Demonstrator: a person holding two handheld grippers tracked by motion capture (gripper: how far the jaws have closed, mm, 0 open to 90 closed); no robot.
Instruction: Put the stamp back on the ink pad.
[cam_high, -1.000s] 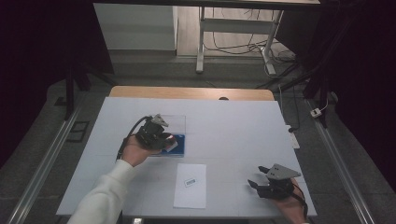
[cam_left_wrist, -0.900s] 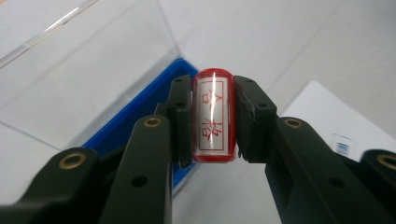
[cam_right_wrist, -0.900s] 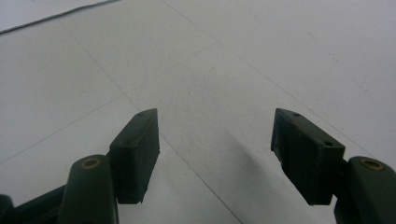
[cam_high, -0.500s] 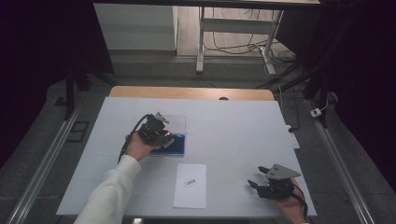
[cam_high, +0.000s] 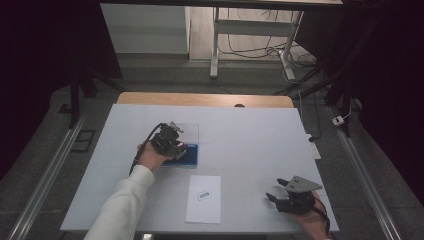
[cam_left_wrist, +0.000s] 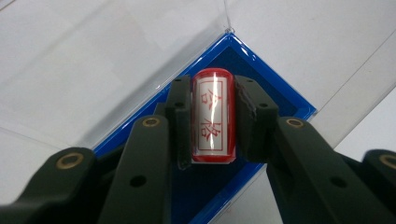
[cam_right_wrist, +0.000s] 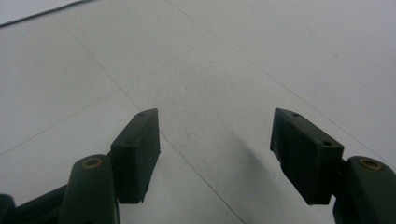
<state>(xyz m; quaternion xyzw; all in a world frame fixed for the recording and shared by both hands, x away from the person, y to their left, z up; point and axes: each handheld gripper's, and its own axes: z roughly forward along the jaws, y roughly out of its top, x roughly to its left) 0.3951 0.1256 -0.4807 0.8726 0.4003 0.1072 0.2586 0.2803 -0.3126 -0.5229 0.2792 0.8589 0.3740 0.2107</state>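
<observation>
Fingers (cam_left_wrist: 180, 122) clamping red stamp (cam_left_wrist: 213, 116) – over blue ink pad (cam_left_wrist: 275, 95)

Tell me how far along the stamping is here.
Done: the ink pad has its clear lid open, and the left gripper is shut on the red stamp over the blue pad. In hand: inking. Left: stamping the paper, apparently unstamped beyond a small printed box. The right gripper waits open over the table.

Right claw (cam_right_wrist: 215, 156) (agape) above table (cam_right_wrist: 233, 60)
</observation>
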